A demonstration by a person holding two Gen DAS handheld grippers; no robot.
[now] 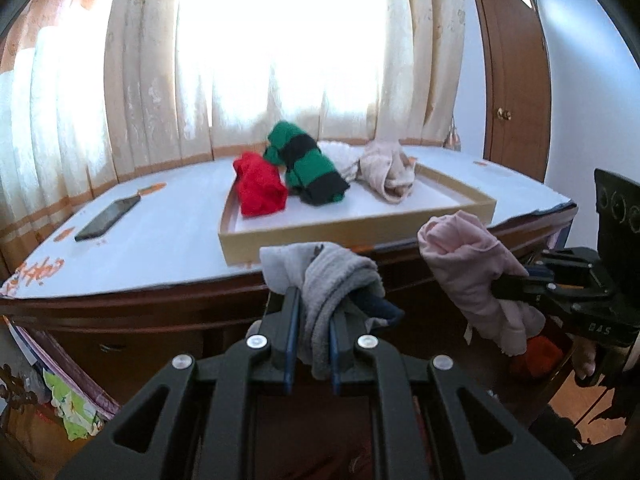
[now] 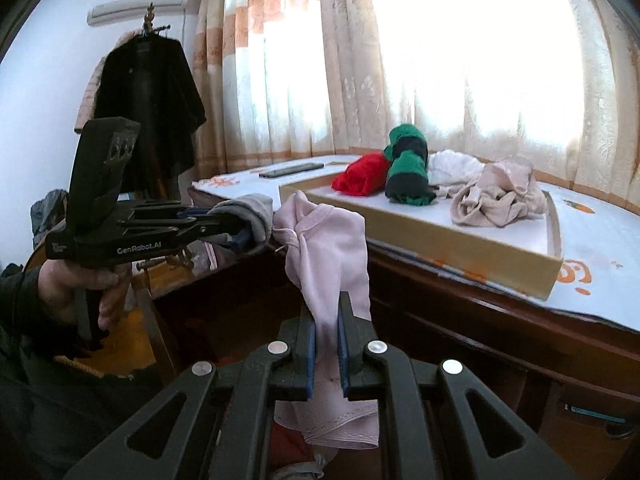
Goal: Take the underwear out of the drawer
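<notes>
Grey knit underwear [image 1: 320,280] is clamped in my left tongs [image 1: 314,344], jaws pinched tight on a bunched fold, the rest flopping over the tips. Pink underwear [image 2: 328,248] is clamped the same way in my right tongs [image 2: 326,344], one end standing above the jaws, a hemmed edge hanging below. Both pieces are clear of the drawer, just short of the tabletop ahead. Judgement: light, limp, compressible cloth; no breakage risk, but thin folds may slide out. Best hold is mid-bundle, through several layers. Cardboard tray [image 1: 360,236] ahead already carries red [image 1: 260,188], green-black [image 1: 308,164] and beige [image 1: 388,172] pieces.
</notes>
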